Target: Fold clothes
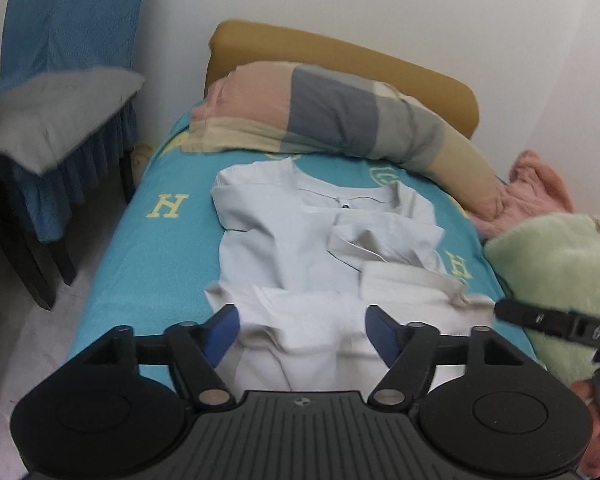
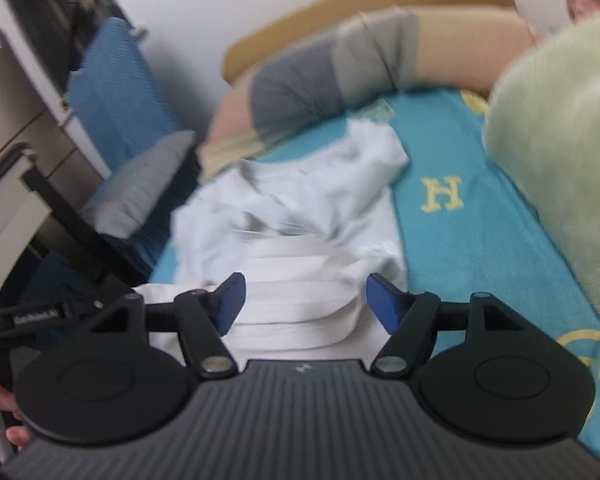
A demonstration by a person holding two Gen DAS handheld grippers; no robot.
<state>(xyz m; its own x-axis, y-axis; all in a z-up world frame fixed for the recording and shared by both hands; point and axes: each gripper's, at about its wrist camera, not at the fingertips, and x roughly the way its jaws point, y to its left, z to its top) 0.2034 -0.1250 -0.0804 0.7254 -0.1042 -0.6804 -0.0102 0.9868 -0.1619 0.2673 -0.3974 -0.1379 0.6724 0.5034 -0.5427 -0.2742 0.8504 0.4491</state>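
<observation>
Left claw (image 1: 302, 330) and right claw (image 2: 304, 300) both gape open.

On the turquoise letter-printed bed sheet (image 1: 140, 248), at my twelve o'clock, the pale grey-white folded shirt (image 1: 300, 240) lies spread before my left gripper (image 1: 300, 332), whose parted jaws hover above its near hem. Behind the shirt, the long patchwork bolster pillow (image 1: 340, 120) rests against the mustard padded headboard (image 1: 340, 60). At two o'clock a pink fluffy garment (image 1: 536, 184) sits behind the pale green plush blanket (image 1: 552, 264). At ten o'clock, off the bed, the blue-covered chair (image 1: 60, 80) carries a grey cushion (image 1: 60, 108). My right gripper (image 2: 302, 300) faces the shirt's layered folds.
</observation>
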